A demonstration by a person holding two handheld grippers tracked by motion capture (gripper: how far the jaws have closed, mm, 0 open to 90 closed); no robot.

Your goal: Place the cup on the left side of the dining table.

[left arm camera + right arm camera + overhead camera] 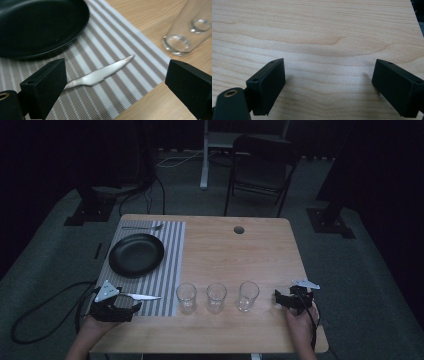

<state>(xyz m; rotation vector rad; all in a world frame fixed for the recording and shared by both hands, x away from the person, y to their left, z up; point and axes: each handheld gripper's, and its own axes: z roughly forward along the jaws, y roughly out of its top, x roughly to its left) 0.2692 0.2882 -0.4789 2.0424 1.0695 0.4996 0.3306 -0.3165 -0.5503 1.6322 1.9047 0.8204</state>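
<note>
Silver knife (100, 74) lies flat on striped placemat (120, 47).

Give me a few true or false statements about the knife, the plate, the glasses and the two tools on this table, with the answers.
1. The knife lies on the striped placemat. True.
2. The left tool is clamped on the knife. False: its jaws stand wide apart, with the knife lying on the mat beyond them.
3. Three glasses stand in a row on the bare wood. True.
4. A fork lies inside the black plate. False: it lies on the placemat beyond the plate.
5. The right tool holds a glass. False: it is open over the bare table.
</note>
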